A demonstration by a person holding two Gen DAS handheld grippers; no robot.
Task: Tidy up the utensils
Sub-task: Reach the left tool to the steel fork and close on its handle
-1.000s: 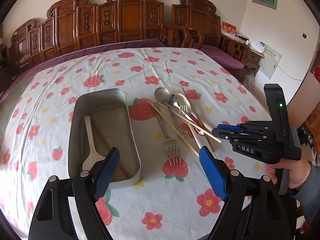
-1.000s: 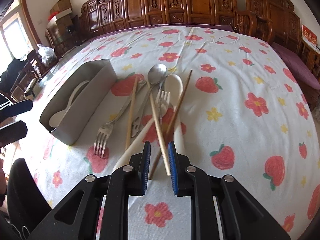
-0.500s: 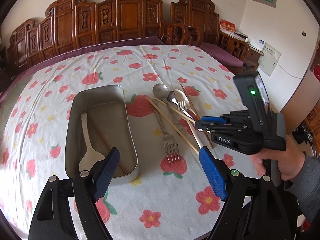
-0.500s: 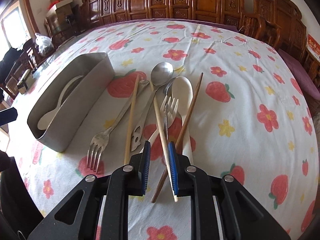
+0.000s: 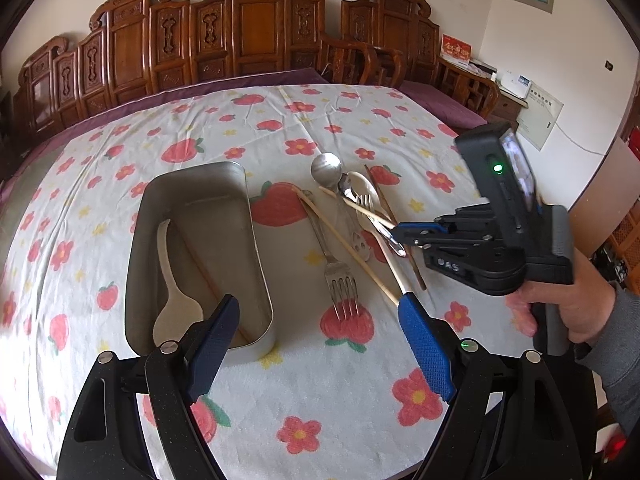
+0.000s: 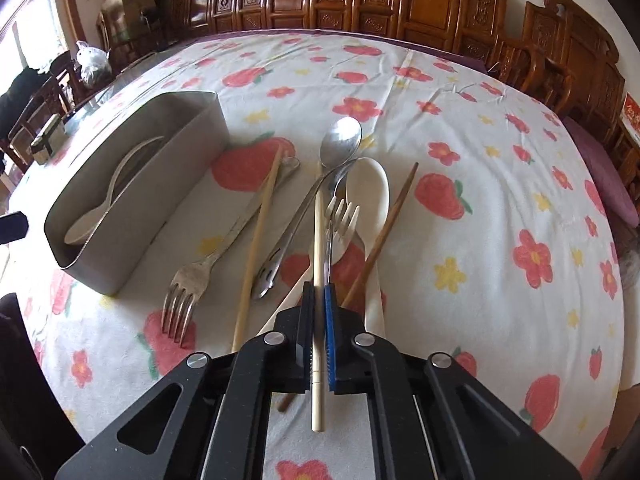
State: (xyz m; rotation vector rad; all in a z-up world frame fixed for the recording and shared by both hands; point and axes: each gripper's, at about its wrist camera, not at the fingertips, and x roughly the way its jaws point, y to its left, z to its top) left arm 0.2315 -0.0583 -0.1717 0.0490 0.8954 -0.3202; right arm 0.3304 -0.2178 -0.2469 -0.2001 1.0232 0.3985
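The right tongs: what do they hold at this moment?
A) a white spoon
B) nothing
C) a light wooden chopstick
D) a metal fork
C: in the right wrist view the right tongs are shut on the light wooden chopstick, which runs between the two blue pads.

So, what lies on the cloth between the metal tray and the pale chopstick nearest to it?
Only the metal fork, tines toward the camera; around it the tablecloth shows bare. The right wrist view shows this beside the tray and chopstick.
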